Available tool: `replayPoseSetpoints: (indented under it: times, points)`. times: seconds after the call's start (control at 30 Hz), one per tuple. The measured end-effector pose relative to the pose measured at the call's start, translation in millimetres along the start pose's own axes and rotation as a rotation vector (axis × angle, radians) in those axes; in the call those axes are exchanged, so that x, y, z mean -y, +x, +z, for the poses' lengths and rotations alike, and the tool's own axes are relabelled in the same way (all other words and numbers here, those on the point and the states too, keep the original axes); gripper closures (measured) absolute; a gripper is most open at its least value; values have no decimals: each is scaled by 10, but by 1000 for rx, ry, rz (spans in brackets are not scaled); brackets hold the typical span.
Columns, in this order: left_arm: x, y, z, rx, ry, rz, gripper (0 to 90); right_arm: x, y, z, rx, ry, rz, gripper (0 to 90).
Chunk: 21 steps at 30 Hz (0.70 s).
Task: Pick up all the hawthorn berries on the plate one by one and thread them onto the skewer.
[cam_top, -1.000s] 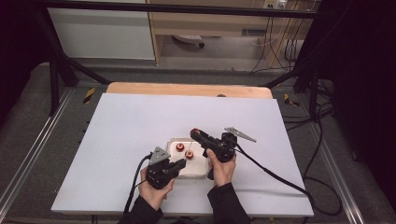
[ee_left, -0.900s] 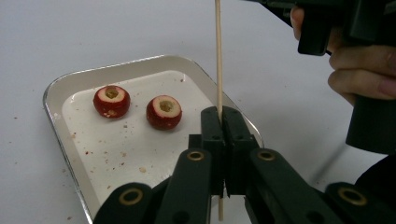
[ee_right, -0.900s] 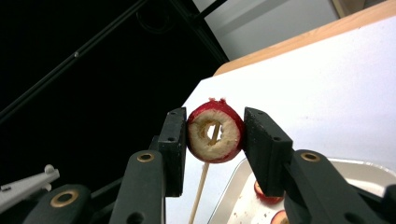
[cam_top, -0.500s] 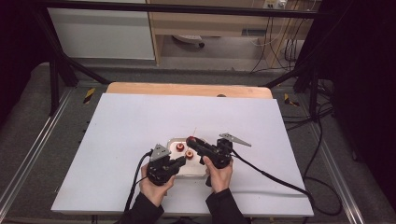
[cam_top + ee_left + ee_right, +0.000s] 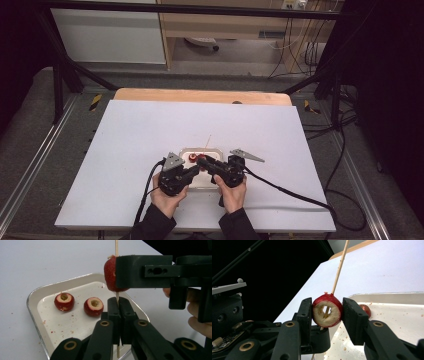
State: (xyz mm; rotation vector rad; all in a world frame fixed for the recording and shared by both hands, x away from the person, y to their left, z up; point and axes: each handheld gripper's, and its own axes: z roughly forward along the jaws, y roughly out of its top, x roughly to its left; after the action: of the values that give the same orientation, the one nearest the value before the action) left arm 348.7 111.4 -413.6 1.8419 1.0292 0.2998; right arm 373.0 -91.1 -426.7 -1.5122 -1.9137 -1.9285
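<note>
The left gripper [image 5: 119,315] has its fingers pressed together on a thin wooden skewer [image 5: 116,250], which stands nearly upright between them and rises above the tray. The skewer passes through a red cored fruit [image 5: 327,310], probably a hawthorn berry; its skin is red, the flesh is pale, and a round hole goes through the middle. In the right gripper view the stick is seen inside this hole.

The right gripper [image 5: 327,315] holds this fruit from both sides, its fingers narrow around it, just above the left gripper.

Under them a shallow metal tray [image 5: 32,293] lies on the white desk [image 5: 125,145], near the person's edge. Two more cored red fruits [image 5: 64,301] [image 5: 93,306] lie in the tray, close together, with small red crumbs around them. In the high view both hands [image 5: 167,200] [image 5: 232,192] meet over the tray [image 5: 212,150] and cover most of it.
</note>
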Motion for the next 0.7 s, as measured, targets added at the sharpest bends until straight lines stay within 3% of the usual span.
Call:
replayPoseSetpoints:
  times: [0.07, 0.3, 0.37, 0.4, 0.43, 0.47, 0.7]
  points:
    - [3, 11, -12, 8, 2, 10, 884, -2, 2, -3, -1, 2, 1, 606]
    - [55, 116, -138, -14, 25, 78, 884, -64, -30, -106, 41, 10, -56, 386]
    - [73, 179, -193, -22, 33, 88, 884, -88, -53, -143, 59, 33, -81, 336]
    - [82, 213, -222, -21, 36, 92, 884, -119, -83, -174, 88, 76, -116, 271]
    - [90, 236, -243, -22, 37, 92, 884, -119, -83, -174, 88, 76, -116, 271]
    - [103, 276, -281, -25, 41, 95, 885, -146, -101, -191, 106, 116, -152, 226]
    - [207, 489, -503, -26, 46, 98, 885, -266, -141, -245, 135, 190, -213, 146]
